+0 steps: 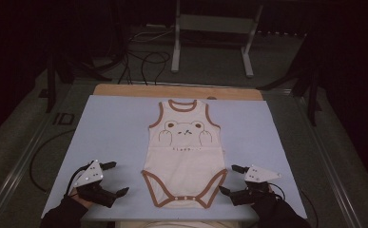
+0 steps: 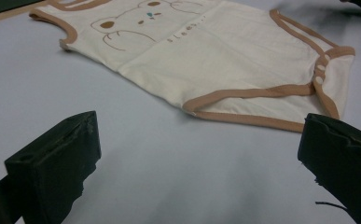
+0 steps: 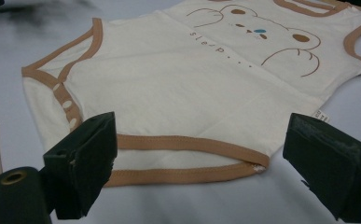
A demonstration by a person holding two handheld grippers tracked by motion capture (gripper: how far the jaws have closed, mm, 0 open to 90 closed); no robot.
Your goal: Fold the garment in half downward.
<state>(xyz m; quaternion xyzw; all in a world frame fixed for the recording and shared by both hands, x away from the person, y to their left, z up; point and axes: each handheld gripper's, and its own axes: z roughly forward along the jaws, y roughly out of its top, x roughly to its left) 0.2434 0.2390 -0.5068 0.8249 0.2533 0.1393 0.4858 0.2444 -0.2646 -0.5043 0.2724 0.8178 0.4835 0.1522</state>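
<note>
A cream sleeveless baby bodysuit (image 1: 184, 152) with brown trim and a bear print lies flat on the pale blue mat (image 1: 110, 133), neck at the far side, snap crotch near the front edge. My left gripper (image 1: 115, 179) rests on the mat to the left of its leg opening, jaws wide apart with nothing between them. My right gripper (image 1: 231, 179) sits at the right of the other leg opening, also open and empty. In the left gripper view the bodysuit (image 2: 225, 60) lies ahead of the jaws. In the right gripper view the brown-trimmed hem (image 3: 183, 154) lies just beyond the open jaws.
The mat covers a wooden table (image 1: 177, 91) whose far edge shows. Beyond it stand a white metal frame (image 1: 210, 38) and loose cables (image 1: 143, 61) on the floor. Bare mat lies on both sides of the garment.
</note>
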